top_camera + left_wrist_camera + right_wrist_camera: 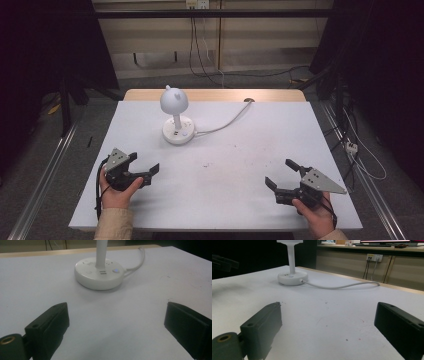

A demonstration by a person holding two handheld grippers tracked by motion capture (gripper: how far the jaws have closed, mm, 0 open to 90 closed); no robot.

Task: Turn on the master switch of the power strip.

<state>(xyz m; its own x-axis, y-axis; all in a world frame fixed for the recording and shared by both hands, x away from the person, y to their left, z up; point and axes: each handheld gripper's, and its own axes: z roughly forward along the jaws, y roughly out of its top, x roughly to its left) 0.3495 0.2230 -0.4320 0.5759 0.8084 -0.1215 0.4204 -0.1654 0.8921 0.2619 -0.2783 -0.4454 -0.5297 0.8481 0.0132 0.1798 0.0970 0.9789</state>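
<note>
Two claws (pixel 145 161) (pixel 279 172) gaping, empty | lamp (pixel 175 116) stem upright, cord (pixel 227 121) trailing to table's (pixel 225 200) far edge

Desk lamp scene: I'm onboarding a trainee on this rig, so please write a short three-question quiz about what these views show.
1. True or false: the left hand-held gripper is shut on the desk lamp.
2. Multiple choice: where does the lamp's cable run from the base? A) off the near edge, B) toward a hole at the far edge of the table, C) under the right hand-held gripper.
3. Fill in: the lamp's shade is ____ in colour.

Key: 1 false, both grippers stand open and apart from the lamp; 2 B; 3 white.
</note>
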